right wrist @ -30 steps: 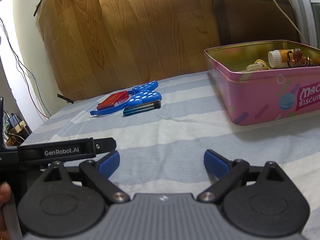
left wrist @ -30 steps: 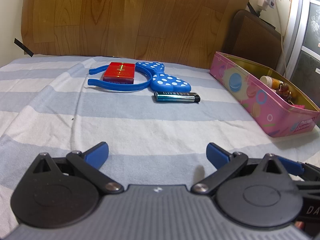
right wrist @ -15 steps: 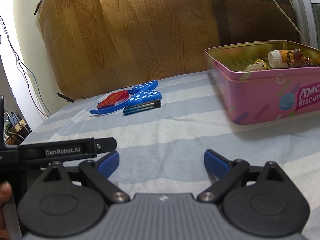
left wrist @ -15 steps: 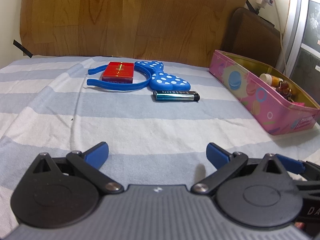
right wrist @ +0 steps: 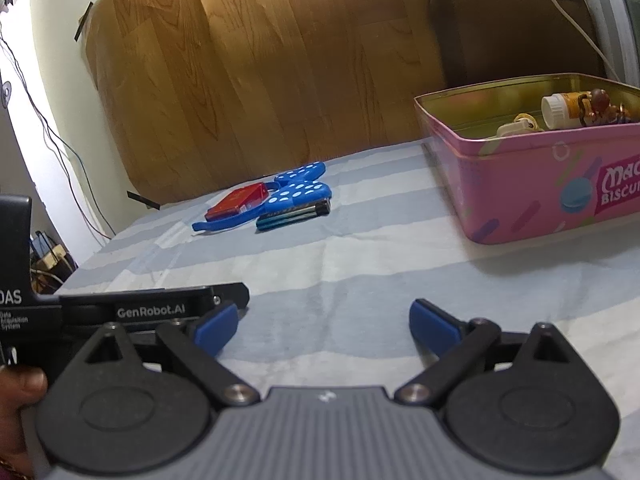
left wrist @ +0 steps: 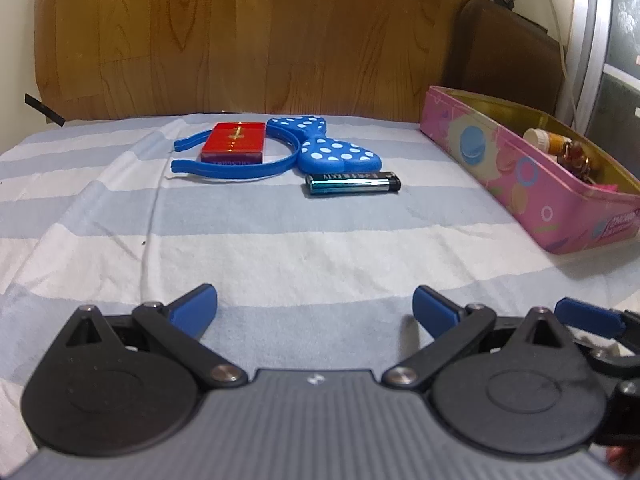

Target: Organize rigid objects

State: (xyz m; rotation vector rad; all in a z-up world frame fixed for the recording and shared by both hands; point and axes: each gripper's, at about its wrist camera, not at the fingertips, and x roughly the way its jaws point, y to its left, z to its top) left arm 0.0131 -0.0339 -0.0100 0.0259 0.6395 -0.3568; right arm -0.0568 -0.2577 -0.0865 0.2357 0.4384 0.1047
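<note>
On the striped cloth lie a red box (left wrist: 234, 145) (right wrist: 237, 205), a blue dotted bow headband (left wrist: 320, 152) (right wrist: 296, 196) and a teal lighter (left wrist: 352, 183) (right wrist: 294, 216), grouped ahead. A pink biscuit tin (left wrist: 520, 176) (right wrist: 532, 184) stands open to the right, holding a white-capped bottle (right wrist: 560, 111) and small figures. My left gripper (left wrist: 314, 308) is open and empty, well short of the lighter. My right gripper (right wrist: 322, 326) is open and empty too, with the left gripper's body (right wrist: 140, 308) beside it.
A wood-grain board (left wrist: 260, 36) leans at the back of the striped cloth (left wrist: 280, 248). A dark brown cushion (right wrist: 516, 32) sits behind the tin. Cables (right wrist: 48, 120) hang on the left wall. A thumb (right wrist: 20, 392) shows at the lower left.
The left wrist view has shifted slightly leftward and forward, so the objects and tin sit a bit further right. The right gripper has barely moved. Both stay open.
</note>
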